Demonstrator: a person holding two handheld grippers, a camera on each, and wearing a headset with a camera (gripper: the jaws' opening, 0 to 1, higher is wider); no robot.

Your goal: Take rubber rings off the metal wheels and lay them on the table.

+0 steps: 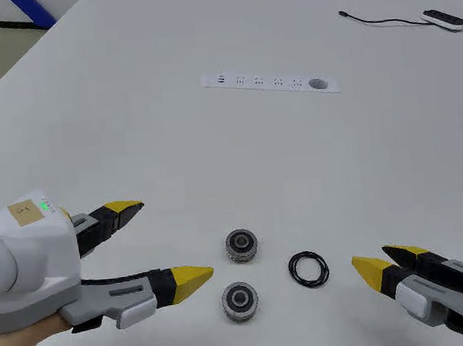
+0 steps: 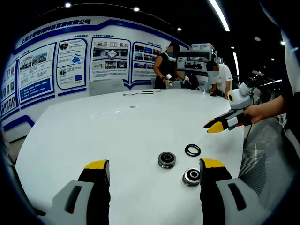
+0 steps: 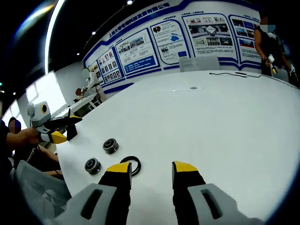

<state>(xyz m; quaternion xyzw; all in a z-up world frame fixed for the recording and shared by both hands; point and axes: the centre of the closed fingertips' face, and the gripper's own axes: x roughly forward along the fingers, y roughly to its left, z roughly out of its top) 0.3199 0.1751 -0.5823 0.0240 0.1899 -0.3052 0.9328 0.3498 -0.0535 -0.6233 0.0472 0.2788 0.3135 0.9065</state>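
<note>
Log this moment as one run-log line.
left gripper open, empty | right gripper open, empty | rubber ring flat on table | far metal wheel, near metal wheel beside ring, ungripped

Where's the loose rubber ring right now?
In the head view, the rubber ring lies flat on the table, just right of the two metal wheels and left of the open right gripper, touching neither.

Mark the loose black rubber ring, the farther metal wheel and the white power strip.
Loose black rubber ring (image 1: 291,270), head view, band's left side.
Farther metal wheel (image 1: 241,245), head view, dark hub.
White power strip (image 1: 270,82), head view, top middle.
</note>
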